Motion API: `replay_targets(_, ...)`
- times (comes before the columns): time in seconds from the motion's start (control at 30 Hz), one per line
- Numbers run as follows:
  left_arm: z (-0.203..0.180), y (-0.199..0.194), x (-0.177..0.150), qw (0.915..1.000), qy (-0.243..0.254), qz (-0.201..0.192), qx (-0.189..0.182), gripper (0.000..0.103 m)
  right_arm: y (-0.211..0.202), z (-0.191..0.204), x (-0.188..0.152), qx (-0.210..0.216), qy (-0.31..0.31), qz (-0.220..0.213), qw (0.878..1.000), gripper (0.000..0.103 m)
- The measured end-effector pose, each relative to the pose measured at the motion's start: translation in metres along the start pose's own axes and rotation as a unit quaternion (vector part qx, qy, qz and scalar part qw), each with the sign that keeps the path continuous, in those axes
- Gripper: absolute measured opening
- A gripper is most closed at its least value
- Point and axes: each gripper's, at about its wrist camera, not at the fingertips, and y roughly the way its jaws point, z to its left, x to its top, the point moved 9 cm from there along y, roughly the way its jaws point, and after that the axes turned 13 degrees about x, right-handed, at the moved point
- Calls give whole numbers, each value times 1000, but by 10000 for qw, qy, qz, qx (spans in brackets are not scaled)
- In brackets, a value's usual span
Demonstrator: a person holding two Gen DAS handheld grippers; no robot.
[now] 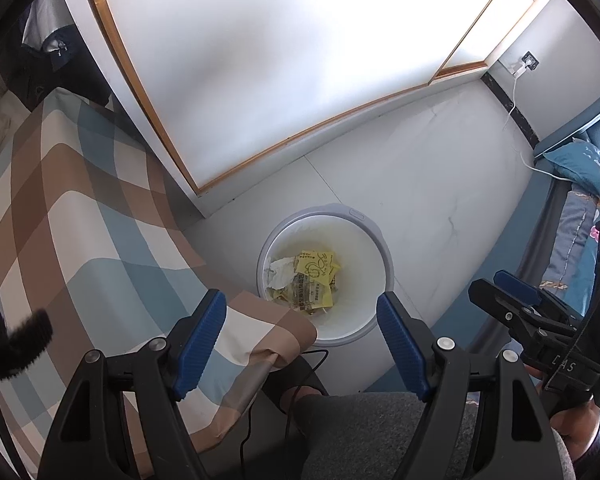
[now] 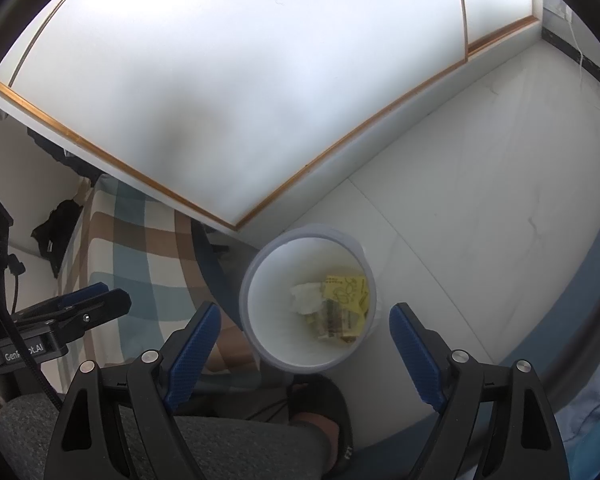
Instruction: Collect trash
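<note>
Both the left gripper [image 1: 302,332] and right gripper [image 2: 304,340] hung spread and empty above a white bin [image 1: 374,318] of light, crumpled yellow wrappers [image 1: 316,276], probably best lifted by its stiff rim.

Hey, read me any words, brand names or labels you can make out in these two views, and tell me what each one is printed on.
"GenRobot.AI", middle letters hidden by a cable: on the left hand-held gripper body, right wrist view.
"DAS", first letter unclear: on the right hand-held gripper body, left wrist view.
Print on the yellow wrappers in the white trash bin: too small and crumpled to read.
Nothing else legible.
</note>
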Motion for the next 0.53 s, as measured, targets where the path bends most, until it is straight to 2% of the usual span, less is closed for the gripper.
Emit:
replay_targets(0.33,9,-1,3,9997,-178,-94,115,75,0,-1,0,13,13,-23,10000,86)
replay_targets(0.53,9,0,3,9995,-286,-78,-53,75,0,0,0,11,26,-21,10000,87)
